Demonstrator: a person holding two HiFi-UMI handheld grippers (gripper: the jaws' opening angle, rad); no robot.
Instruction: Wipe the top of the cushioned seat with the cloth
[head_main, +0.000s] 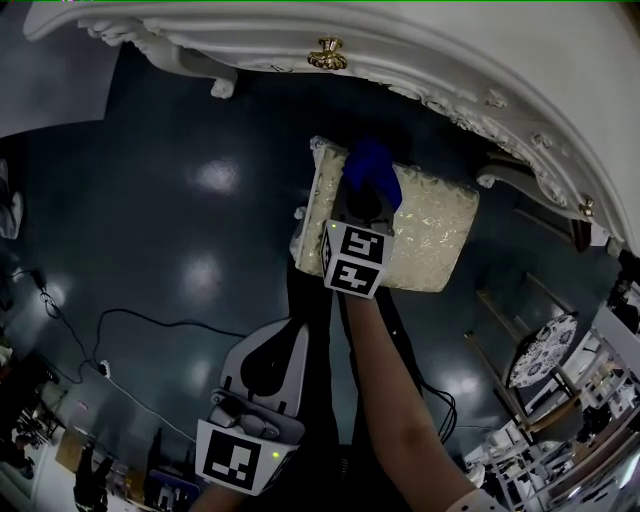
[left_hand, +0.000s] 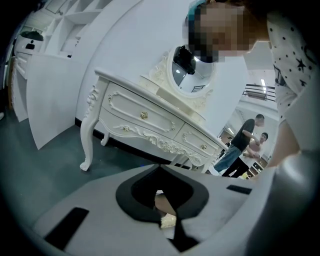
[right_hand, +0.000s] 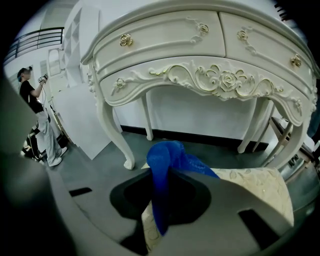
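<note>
The cushioned seat (head_main: 435, 235) is a cream patterned stool standing in front of a white dressing table (head_main: 470, 55). My right gripper (head_main: 366, 200) is over the seat's left part, shut on a blue cloth (head_main: 372, 170) that bunches out past its tips. In the right gripper view the cloth (right_hand: 167, 160) hangs between the jaws of the right gripper (right_hand: 162, 200), with the seat (right_hand: 260, 187) just beneath and to the right. My left gripper (head_main: 283, 345) is held back near the body, away from the seat. In its own view the left gripper (left_hand: 170, 222) looks shut and holds nothing.
The dressing table's carved legs (right_hand: 112, 125) and drawers (left_hand: 145, 117) stand right behind the seat. A black cable (head_main: 150, 325) runs across the dark floor on the left. A wooden chair (head_main: 535, 355) stands at the right. Other people (left_hand: 245, 142) stand far off.
</note>
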